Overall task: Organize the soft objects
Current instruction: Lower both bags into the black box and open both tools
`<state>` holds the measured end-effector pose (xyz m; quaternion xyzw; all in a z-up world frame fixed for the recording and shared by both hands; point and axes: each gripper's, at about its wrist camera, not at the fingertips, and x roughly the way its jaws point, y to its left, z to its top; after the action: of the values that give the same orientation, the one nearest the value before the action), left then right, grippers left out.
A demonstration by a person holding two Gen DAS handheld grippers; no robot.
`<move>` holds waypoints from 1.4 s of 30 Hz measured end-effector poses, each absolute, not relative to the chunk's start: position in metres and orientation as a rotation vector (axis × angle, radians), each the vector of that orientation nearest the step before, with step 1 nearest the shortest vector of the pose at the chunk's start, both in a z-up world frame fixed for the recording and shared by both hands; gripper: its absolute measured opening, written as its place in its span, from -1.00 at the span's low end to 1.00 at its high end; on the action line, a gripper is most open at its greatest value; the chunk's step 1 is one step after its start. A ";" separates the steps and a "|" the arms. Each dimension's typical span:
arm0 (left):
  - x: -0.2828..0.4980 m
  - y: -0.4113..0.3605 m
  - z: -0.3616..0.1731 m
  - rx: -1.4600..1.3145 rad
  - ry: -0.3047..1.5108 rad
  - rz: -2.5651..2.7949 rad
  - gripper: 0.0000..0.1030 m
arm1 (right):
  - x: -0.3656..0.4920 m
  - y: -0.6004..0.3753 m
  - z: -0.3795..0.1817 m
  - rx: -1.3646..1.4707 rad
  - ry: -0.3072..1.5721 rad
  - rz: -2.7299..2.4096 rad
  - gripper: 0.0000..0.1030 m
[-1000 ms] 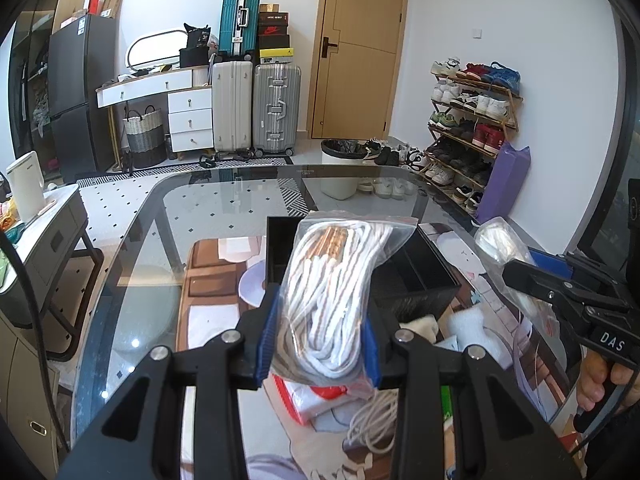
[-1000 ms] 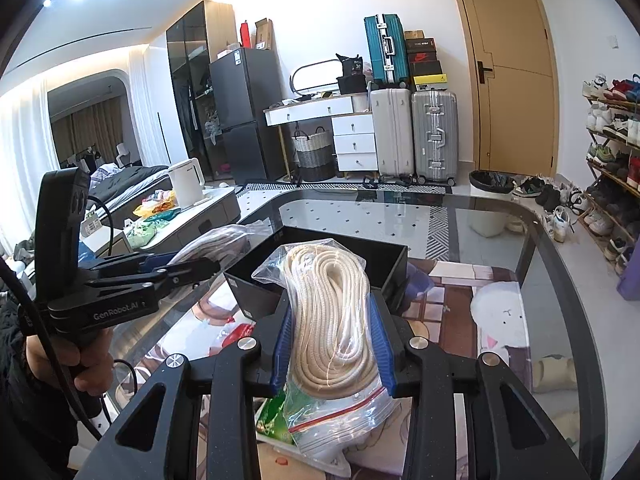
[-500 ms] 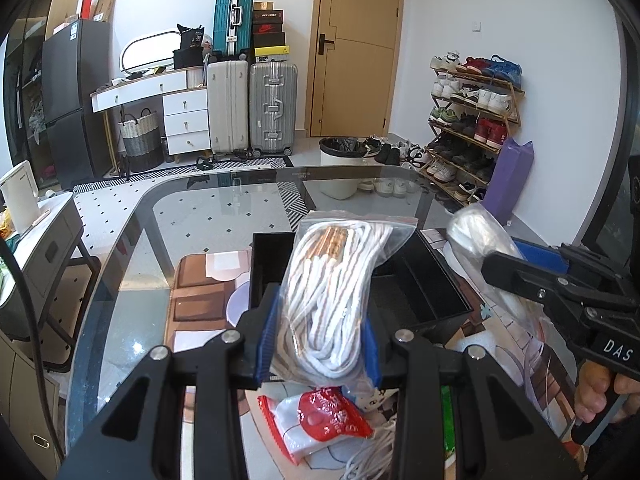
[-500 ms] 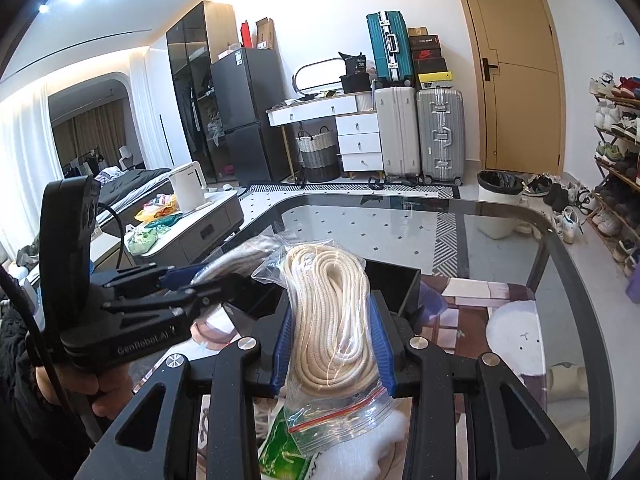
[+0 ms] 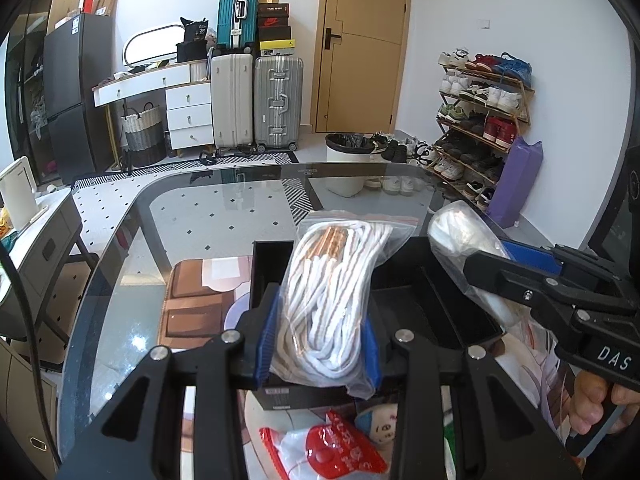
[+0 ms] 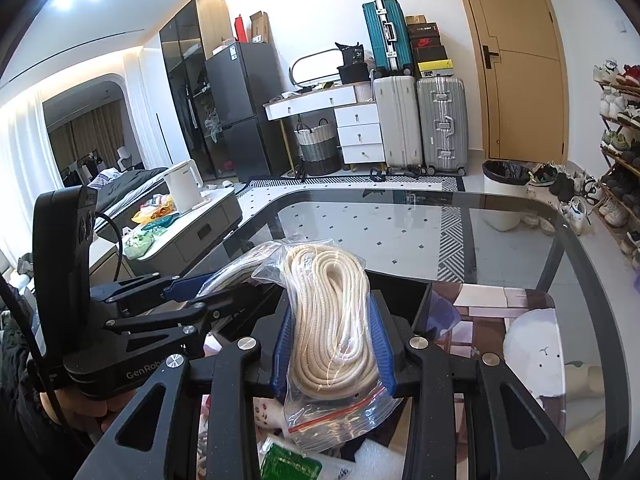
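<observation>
The left gripper clamps a bag of white cord, held above the black box; the right gripper clamps a bag of cream rope over the same box, on the glass table; both bags are off the table.

White walls, a wooden door, suitcases (three), and a shoe rack.
</observation>
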<state>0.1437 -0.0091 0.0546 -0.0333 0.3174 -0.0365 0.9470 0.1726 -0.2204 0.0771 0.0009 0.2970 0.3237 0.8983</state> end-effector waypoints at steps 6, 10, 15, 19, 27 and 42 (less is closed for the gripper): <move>0.157 -0.010 0.047 -0.062 0.660 -0.070 -0.33 | 0.187 -0.211 0.067 0.005 0.637 0.665 -0.31; 0.163 -0.011 0.043 -0.049 0.664 -0.064 -0.32 | 0.192 -0.207 0.061 0.002 0.652 0.659 -0.31; 0.166 -0.015 0.036 -0.018 0.685 -0.065 -0.32 | 0.201 -0.206 0.051 0.002 0.673 0.651 -0.31; 0.167 -0.021 0.029 0.011 0.707 -0.069 -0.32 | 0.206 -0.206 0.044 0.003 0.686 0.648 -0.31; 0.165 -0.027 0.024 0.003 0.743 -0.077 -0.31 | 0.208 -0.204 0.041 -0.016 0.696 0.652 -0.31; 0.152 -0.031 0.028 0.002 0.764 -0.087 -0.21 | 0.206 -0.205 0.042 -0.024 0.694 0.691 -0.07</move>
<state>0.1518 -0.0310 0.0278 0.0009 0.3727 -0.0425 0.9270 0.2057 -0.2048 0.0416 -0.0116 0.3333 0.3321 0.8823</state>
